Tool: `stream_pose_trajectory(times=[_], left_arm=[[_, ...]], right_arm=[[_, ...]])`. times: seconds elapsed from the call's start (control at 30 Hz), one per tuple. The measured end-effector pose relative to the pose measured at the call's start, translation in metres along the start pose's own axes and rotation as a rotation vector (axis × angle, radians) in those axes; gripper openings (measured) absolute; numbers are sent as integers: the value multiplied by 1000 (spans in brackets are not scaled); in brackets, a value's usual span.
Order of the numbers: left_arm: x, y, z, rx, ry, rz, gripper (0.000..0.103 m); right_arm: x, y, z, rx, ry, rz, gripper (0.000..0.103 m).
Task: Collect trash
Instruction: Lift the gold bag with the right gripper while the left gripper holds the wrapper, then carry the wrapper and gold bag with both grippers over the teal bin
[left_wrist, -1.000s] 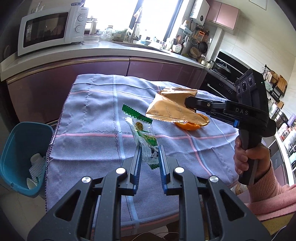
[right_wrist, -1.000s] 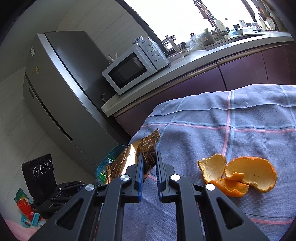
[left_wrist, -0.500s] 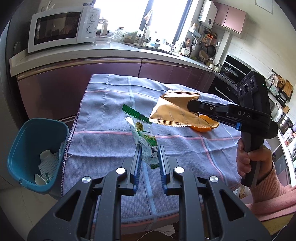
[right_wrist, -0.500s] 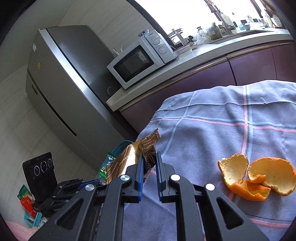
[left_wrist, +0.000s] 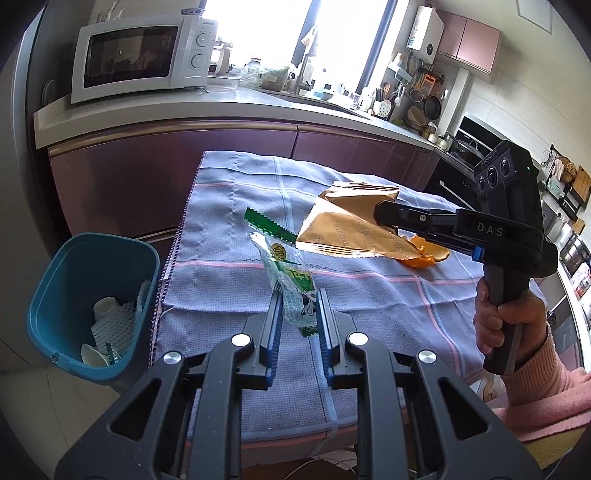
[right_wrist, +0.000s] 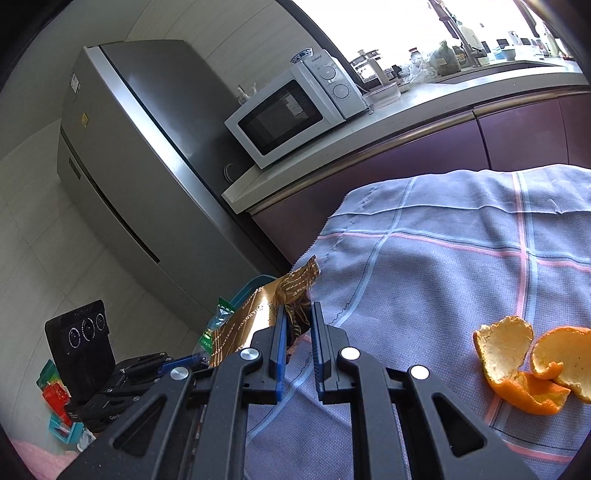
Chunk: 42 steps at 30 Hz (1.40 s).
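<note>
Left gripper (left_wrist: 298, 308): clenched on the green-and-clear wrapper (left_wrist: 291, 284), as before, above the tabletop (left_wrist: 229, 280).
Right gripper (right_wrist: 297, 325): still grasping the gold wrapper (left_wrist: 343, 230).
Change: blue bin (left_wrist: 48, 295) shows fuller at left.
Orange peel (right_wrist: 532, 365): unmoved on the cloth.

The orange peel (left_wrist: 424, 254) is mostly hidden behind the gold wrapper (left_wrist: 343, 229). The bin (right_wrist: 245, 290) shows only a rim part.

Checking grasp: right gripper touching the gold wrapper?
Touching. Left wrist view shows the right gripper clamped on the gold wrapper, held above the cloth.
</note>
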<state>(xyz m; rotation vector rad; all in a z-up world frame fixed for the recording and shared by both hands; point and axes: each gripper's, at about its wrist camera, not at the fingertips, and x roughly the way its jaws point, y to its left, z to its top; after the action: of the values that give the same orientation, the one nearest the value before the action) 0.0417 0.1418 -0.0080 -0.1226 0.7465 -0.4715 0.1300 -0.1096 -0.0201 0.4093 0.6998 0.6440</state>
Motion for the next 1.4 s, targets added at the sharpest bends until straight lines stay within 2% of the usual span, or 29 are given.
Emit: stream_pose_trajectory(times=[1.4], left_arm=[[-38,58,3,-77,-66,120,18]], right_arm=[[52,33,21,-48,66,77,11]])
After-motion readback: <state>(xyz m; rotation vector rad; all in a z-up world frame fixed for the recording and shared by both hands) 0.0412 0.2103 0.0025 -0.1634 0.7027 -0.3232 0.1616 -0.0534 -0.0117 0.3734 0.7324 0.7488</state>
